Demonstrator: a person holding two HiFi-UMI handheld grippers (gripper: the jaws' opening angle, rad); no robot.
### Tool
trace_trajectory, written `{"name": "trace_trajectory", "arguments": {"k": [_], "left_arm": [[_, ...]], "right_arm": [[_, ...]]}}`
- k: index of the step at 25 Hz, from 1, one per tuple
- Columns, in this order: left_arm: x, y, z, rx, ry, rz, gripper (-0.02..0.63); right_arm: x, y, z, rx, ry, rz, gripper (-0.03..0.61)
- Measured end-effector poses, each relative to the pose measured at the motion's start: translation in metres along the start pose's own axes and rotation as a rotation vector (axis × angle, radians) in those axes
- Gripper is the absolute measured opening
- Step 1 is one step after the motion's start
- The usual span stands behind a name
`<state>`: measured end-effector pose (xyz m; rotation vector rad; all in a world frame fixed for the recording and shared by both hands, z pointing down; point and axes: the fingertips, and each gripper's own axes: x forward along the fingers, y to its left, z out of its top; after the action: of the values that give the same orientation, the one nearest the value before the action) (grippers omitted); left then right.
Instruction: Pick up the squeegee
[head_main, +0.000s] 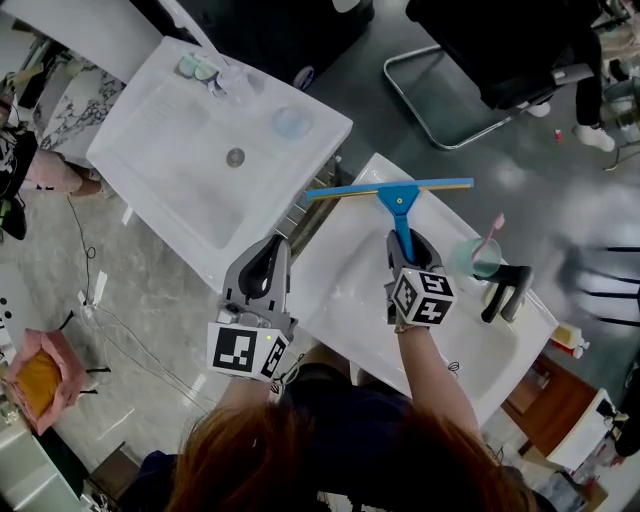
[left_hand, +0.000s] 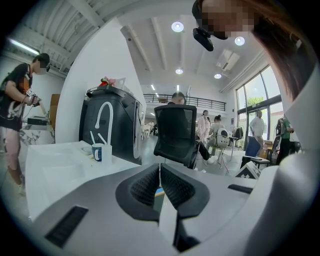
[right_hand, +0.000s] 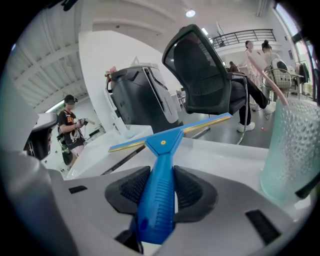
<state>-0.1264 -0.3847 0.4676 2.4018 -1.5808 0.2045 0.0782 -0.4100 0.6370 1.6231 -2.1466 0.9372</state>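
The blue squeegee (head_main: 400, 205) lies across the far rim of the near white sink (head_main: 350, 290), its long blade (head_main: 390, 187) crosswise and its handle pointing back at me. My right gripper (head_main: 405, 243) is shut on that handle; in the right gripper view both black pads press the ribbed blue squeegee handle (right_hand: 157, 200) from either side, with the yellow-edged blade (right_hand: 170, 133) ahead. My left gripper (head_main: 268, 258) hovers over the gap between the two sinks, its pads together and nothing between them (left_hand: 160, 187).
A second white sink (head_main: 170, 160) with cups at its far corner stands to the left. A green tumbler (head_main: 478, 258) with a pink toothbrush and a black tap (head_main: 505, 290) sit right of my right gripper. A black office chair (head_main: 500, 50) stands behind.
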Motion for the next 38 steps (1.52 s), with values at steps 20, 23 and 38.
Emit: {"name": "trace_trajectory", "arguments": {"k": [20,23,38], "left_arm": [[-0.015,-0.051,0.058,0.059,-0.100,-0.055,0.025],[-0.018,-0.060,0.071,0.068,-0.123,-0.064,0.025],[-0.038,-0.088,0.109,0.088,-0.206,-0.065,0.025]], "right_arm": [[-0.162,0.008,0.143,-0.055,-0.455,-0.011,0.160],[-0.188,0.012,0.158,-0.066,-0.512,-0.003,0.160],[-0.262,0.038,0.192,-0.119,-0.676,0.048,0.160]]}}
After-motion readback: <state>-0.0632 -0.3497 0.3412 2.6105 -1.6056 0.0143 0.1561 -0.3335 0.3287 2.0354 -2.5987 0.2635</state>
